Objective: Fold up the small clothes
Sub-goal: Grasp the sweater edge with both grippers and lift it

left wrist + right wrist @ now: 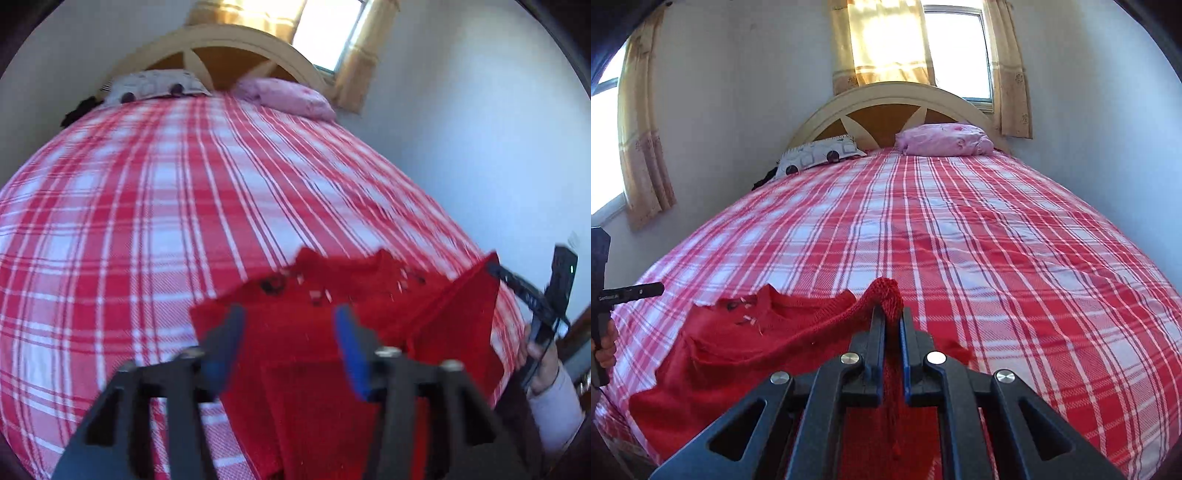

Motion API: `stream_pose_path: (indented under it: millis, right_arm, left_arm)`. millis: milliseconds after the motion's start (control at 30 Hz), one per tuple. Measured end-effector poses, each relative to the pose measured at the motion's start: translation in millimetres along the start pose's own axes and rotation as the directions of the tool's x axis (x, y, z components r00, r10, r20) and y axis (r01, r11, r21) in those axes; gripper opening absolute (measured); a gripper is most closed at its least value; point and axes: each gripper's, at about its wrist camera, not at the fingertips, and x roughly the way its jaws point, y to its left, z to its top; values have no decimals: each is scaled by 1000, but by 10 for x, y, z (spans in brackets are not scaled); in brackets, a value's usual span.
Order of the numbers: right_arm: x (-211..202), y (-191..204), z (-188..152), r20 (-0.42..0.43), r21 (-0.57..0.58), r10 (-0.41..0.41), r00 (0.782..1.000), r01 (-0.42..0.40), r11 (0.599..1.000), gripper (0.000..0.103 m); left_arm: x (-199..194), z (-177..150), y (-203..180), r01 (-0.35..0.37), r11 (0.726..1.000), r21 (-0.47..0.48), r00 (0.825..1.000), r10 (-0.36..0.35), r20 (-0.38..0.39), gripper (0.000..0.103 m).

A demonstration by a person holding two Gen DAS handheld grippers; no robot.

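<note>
My right gripper (892, 314) is clamped on a bunched edge of the red sweater (746, 354), lifting it at lower centre of the frame. My left gripper (288, 325) stands apart above the sweater, gripping nothing. The sweater lies on the checked bedspread (960, 229) at the lower left.

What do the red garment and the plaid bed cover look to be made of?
Red garment: looks knitted, probably wool or acrylic yarn; matte, with visible ribbed loops at the edge pinched in the right gripper. Plaid bed cover: seems a woven cotton-type blanket, matte, with a fine diagonal weave showing in the stripes; fibre uncertain.
</note>
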Motion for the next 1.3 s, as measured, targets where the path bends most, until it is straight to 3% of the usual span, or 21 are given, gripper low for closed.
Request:
stream_pose_path:
  millis: [33, 133, 300, 367, 400, 433, 500, 533, 633, 733, 800, 967, 1167, 1300]
  right_arm:
    - [5, -15, -34, -4, 6, 2, 1000, -2, 1000, 6]
    - [21, -48, -129, -18, 26, 7, 1000, -6, 1000, 6]
    - [44, -97, -181, -24, 57, 18, 1000, -16, 998, 6]
    - [44, -116, -191, -26, 75, 25, 999, -23, 997, 6]
    - [33, -123, -199, -26, 84, 26, 999, -24, 996, 6]
    - [18, -123, -208, -26, 87, 24, 999, -22, 996, 6]
    - [-15, -112, -223, -26, 84, 13, 1000, -10, 996, 6]
    - [-28, -106, -229, -27, 83, 6, 1000, -4, 997, 6]
    - [-106, -106, -224, -8, 93, -18, 1000, 19, 995, 6]
    - [-233, -122, -174, 30, 119, -18, 999, 14, 993, 6]
    - [-257, -85, -131, 36, 103, -8, 999, 4, 995, 6]
    - [-286, 67, -13, 72, 48, -16, 997, 12, 999, 6]
    - [-97, 57, 317, 91, 18, -23, 996, 21, 1000, 6]
    - [218, -37, 433, 47, 32, -30, 998, 28, 999, 6]
  left_arm:
    - [42, -67, -23, 8, 1000, 16, 1000, -7, -12, 76]
    - [149, -215, -63, 37, 999, 29, 998, -36, -60, 76]
    - [386, -356, -154, -31, 999, 40, 986, 37, -165, 76]
    - [395, -392, -164, -35, 999, 34, 984, 41, -172, 71]
    - [383, -401, -169, -32, 999, 31, 986, 37, -163, 57]
    - [360, -406, -181, -17, 1000, 22, 987, 20, -159, 35]
    - [326, -422, -216, -16, 1000, 26, 989, 20, -145, 12]
    - [287, -433, -251, -32, 998, 46, 991, 38, -131, 10]
    - [139, -436, -244, -33, 999, 39, 996, 36, -79, 9]
    - [-99, -361, -44, 60, 995, -79, 998, -59, 22, 8]
    - [-249, -288, 38, 95, 985, -143, 992, -83, 90, 8]
    - [-252, -126, 6, 52, 992, -119, 994, -39, 105, 8]
    - [-174, 117, 305, 26, 973, -227, 992, 3, 126, 8]
    - [-4, 238, 447, -6, 967, -254, 992, 38, 123, 8]
